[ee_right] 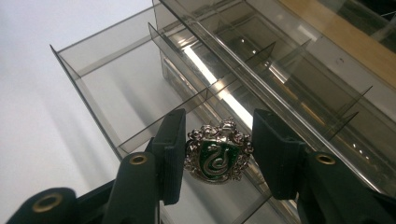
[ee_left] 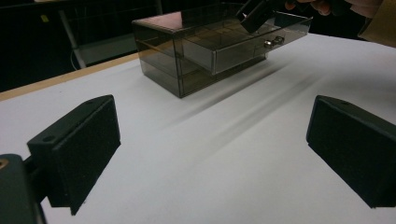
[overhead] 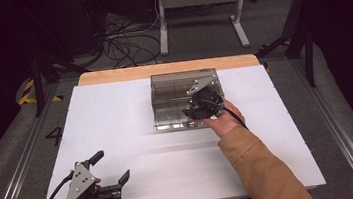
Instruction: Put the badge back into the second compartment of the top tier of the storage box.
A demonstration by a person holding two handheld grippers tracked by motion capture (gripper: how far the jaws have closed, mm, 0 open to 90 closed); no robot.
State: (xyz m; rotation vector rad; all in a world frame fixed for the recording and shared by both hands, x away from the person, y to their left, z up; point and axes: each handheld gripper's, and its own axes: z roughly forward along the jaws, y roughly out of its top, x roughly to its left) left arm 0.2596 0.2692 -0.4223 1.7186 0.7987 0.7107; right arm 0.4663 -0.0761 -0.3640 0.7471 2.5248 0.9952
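A smoky clear plastic drawer box stands at the table's far middle, its top drawer pulled out toward me. The drawer is split by thin dividers into compartments. My right gripper hovers over the pulled-out drawer's front right part. In the right gripper view its jaws press both sides of a silver crest badge with a green snake emblem, held just above a compartment. My left gripper rests near the table's front left corner, jaws wide open with nothing between them.
The white tabletop has a wooden strip along its far edge. Beyond the table, cables lie on the floor beside a white frame. A tan sleeve crosses the table's front right.
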